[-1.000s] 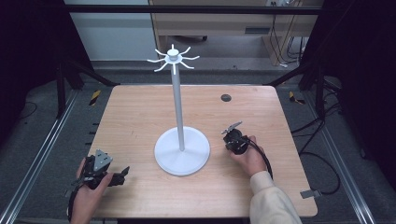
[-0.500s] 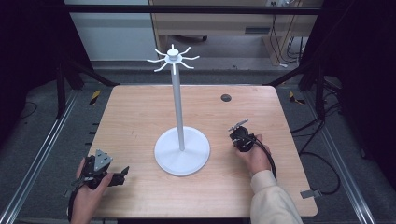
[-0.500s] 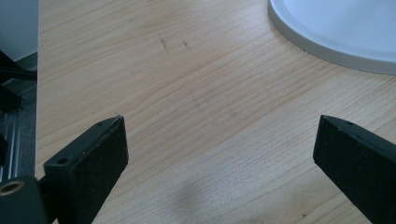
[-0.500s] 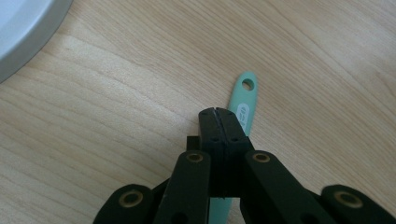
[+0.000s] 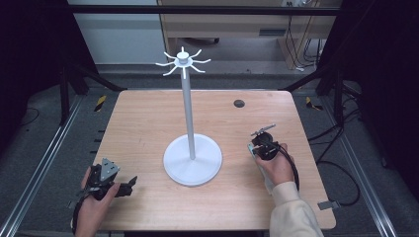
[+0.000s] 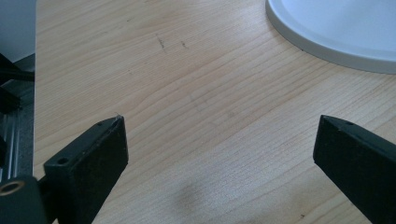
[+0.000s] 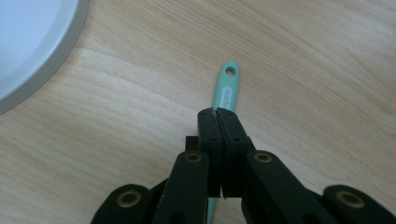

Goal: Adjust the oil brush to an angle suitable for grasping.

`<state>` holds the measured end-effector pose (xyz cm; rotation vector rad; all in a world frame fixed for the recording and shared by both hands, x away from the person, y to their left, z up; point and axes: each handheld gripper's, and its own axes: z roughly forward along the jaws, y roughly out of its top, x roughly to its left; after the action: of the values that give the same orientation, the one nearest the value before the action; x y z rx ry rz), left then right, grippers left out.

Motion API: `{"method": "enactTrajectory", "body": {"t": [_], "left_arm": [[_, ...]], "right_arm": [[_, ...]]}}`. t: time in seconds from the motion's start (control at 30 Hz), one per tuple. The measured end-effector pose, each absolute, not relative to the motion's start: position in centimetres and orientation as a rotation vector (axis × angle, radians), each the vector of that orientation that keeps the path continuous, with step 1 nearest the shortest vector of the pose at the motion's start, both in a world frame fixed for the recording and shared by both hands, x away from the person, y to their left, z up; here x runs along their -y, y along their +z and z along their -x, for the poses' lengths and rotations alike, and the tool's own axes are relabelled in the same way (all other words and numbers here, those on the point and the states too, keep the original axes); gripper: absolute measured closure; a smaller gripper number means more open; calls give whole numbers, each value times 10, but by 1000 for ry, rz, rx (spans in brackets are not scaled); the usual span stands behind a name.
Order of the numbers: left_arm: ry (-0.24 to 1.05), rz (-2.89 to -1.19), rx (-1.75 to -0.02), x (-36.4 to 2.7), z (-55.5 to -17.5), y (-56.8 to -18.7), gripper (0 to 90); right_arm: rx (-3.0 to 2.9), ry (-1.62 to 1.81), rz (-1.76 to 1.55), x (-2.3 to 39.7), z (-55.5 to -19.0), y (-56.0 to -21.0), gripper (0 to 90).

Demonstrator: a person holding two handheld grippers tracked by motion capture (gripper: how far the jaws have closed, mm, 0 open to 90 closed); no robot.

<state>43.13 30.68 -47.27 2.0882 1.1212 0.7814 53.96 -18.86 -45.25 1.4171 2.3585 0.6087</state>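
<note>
My right claw (image 7: 218, 114) is clenched on a mint-green handle (image 7: 226, 88), lower centre of its frame, over the desk (image 5: 148, 123). The white stand (image 5: 192, 159) sits mid-frame between claws. My left claw (image 6: 219, 140) gapes, released.

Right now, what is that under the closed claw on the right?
A mint-green handle with a hanging hole at its tip sticks out from the right claw, which is shut on it. Its other end is hidden beneath the claw. Below lies the wooden table.
</note>
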Motion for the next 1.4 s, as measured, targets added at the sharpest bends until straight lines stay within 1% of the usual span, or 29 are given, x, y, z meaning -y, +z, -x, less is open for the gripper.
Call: {"method": "enactTrajectory", "body": {"t": [0.13,0.17,0.37,0.47,0.5,0.6,0.87,1.4], "left_arm": [[781,-2088,-1121,-307,-431,-473,28],[779,-2089,-1122,-307,-431,-473,28],[784,-2091,-1121,-307,-431,-473,27],[788,-2085,-1123,-307,-431,-472,27],[786,-2090,-1125,-307,-431,-473,27],[783,-2093,-1124,-307,-431,-473,28],[783,-2098,-1119,-306,-431,-473,27],[782,-2113,-1111,-305,-431,-473,27]], "right_arm": [[-2374,591,-1461,193,-536,-451,855],[-2383,573,-1487,197,-534,-451,814],[-2403,525,-1539,202,-530,-452,708],[-2416,506,-1539,203,-529,-452,687],[-2431,486,-1545,203,-528,-452,668],[-2454,453,-1554,201,-528,-455,657],[-2482,412,-1558,200,-528,-460,657],[-2519,378,-1590,198,-528,-466,724]]}}
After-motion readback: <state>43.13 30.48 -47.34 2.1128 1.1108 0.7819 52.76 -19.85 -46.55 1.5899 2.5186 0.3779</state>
